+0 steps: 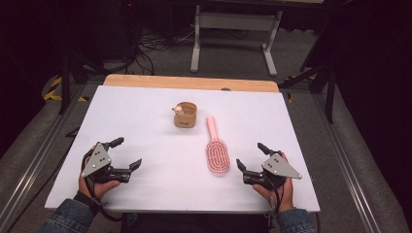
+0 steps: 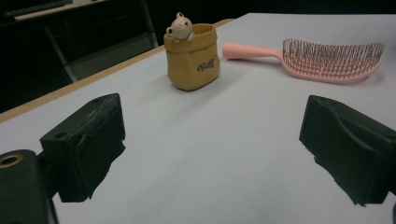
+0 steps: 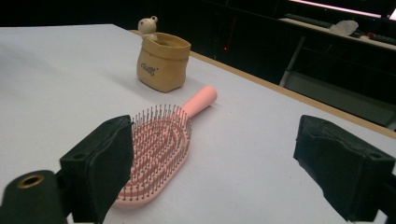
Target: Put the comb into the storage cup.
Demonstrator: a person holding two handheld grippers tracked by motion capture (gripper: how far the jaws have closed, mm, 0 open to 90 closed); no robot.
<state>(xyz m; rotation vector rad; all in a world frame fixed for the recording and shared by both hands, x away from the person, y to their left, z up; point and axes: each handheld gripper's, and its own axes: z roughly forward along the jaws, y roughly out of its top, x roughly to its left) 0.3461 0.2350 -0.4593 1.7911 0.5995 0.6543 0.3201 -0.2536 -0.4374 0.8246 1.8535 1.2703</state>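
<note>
The pink plastic hairbrush (image 1: 216, 154) lies bristles-up in the middle of the white worktop (image 1: 145, 126), so it is easy to grab. The right gripper (image 1: 252, 162) waits beside it at lower right, jaws wide open and empty. The left gripper (image 1: 127, 153) waits at lower left, open too.

Looking like a lab or recording studio: dark room, white board (image 1: 145, 121) sitting on framed rig, loose cables (image 1: 150, 46) trailing on floor.

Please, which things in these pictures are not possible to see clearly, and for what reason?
- Inside of the tan pouch: hidden by its own wall in the high view and both gripper views.
- Lettering on the pouch: too small to read in every view.
- Pink hairbrush head: its near edge is covered by a jaw of the right hand-held gripper in the right gripper view.
- Underside of the hairbrush: it lies bristles up.
</note>
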